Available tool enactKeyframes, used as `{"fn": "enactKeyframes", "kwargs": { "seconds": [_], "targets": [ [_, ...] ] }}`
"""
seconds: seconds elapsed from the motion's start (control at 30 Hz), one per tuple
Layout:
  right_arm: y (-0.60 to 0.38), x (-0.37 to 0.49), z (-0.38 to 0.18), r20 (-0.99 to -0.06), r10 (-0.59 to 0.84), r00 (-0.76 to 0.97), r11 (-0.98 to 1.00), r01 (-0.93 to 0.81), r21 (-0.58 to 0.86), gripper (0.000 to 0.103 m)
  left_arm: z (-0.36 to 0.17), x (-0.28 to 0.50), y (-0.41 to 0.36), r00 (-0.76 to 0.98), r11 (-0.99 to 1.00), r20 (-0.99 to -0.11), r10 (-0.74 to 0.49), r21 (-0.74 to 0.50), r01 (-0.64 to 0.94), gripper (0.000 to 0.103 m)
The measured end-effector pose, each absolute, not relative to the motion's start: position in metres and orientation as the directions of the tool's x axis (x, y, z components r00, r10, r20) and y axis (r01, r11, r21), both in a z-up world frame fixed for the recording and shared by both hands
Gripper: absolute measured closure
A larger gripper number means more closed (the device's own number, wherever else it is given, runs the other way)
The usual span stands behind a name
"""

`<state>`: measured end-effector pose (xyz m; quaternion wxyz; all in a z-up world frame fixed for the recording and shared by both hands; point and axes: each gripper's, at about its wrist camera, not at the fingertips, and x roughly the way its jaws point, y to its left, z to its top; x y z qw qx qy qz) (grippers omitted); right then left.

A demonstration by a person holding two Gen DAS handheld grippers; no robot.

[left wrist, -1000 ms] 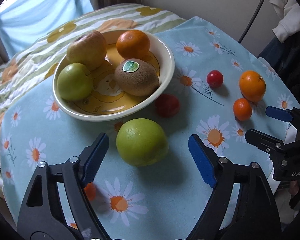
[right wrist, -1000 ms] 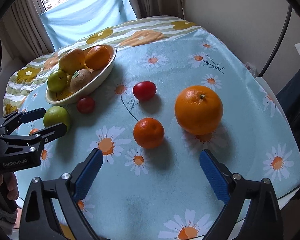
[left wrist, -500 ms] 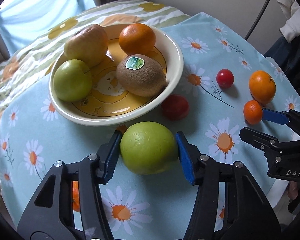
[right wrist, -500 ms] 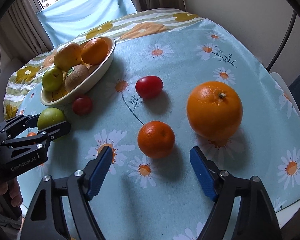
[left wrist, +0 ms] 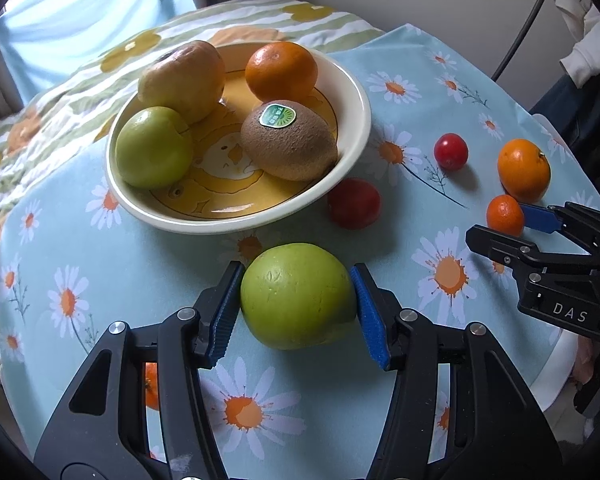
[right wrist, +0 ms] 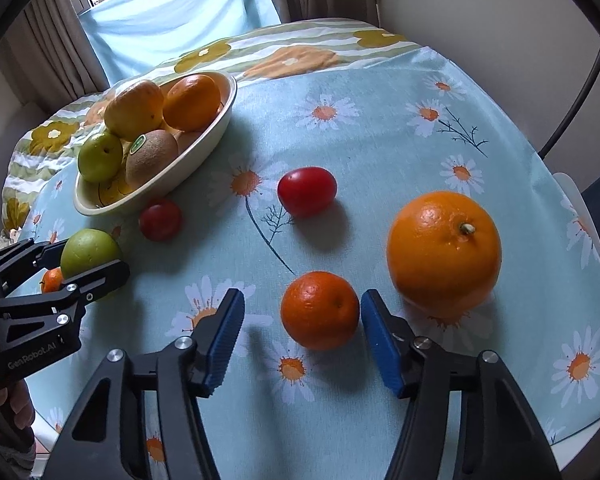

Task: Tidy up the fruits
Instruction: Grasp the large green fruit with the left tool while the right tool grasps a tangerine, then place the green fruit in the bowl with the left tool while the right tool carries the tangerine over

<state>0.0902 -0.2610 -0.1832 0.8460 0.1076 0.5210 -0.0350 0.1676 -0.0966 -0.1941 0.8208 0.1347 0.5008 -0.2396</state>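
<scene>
My left gripper (left wrist: 298, 314) is shut on a large green fruit (left wrist: 298, 294) that rests on the tablecloth just in front of the cream bowl (left wrist: 354, 92). The bowl holds a green apple (left wrist: 154, 146), a yellow apple (left wrist: 182, 80), an orange (left wrist: 282, 70) and a kiwi (left wrist: 288, 144). My right gripper (right wrist: 304, 338) is open around a small mandarin (right wrist: 320, 310), its pads close on both sides but apart from it. A big orange (right wrist: 444, 252) lies just right of it.
Two red plum-like fruits (right wrist: 306, 192) (right wrist: 160, 220) lie between bowl and mandarin. Another small mandarin (left wrist: 151, 386) sits under my left gripper. The round table's edge (right wrist: 580, 432) is near on the right, with a chair and clothing beyond.
My left gripper moved forward and closed onto the green fruit. My right gripper advanced to the small mandarin and narrowed around it.
</scene>
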Motion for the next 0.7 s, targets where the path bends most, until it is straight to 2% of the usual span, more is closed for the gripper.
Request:
{"fn": "enactKeyframes", "kwargs": {
  "seconds": [0.17, 0.23, 0.7],
  "targets": [
    [-0.26, 0.092, -0.183, -0.891, 0.042, 0.452, 0.978, 0.162, 0.128, 0.055, -0.193, 0.163, -0.092, 0.387, 0.857, -0.886, -0.255, -0.022, 0.515, 0.044],
    [-0.261, 0.092, -0.182, -0.889, 0.03, 0.456, 0.981, 0.159, 0.115, 0.07, -0.192, 0.161, -0.09, 0.392, 0.86, -0.884, -0.256, -0.023, 0.51, 0.044],
    [-0.246, 0.091, -0.141, -0.852, 0.077, 0.517, 0.992, 0.051, 0.12, 0.07, -0.151, 0.145, -0.073, 0.45, 0.876, -0.845, -0.289, -0.044, 0.479, 0.044]
  ]
}}
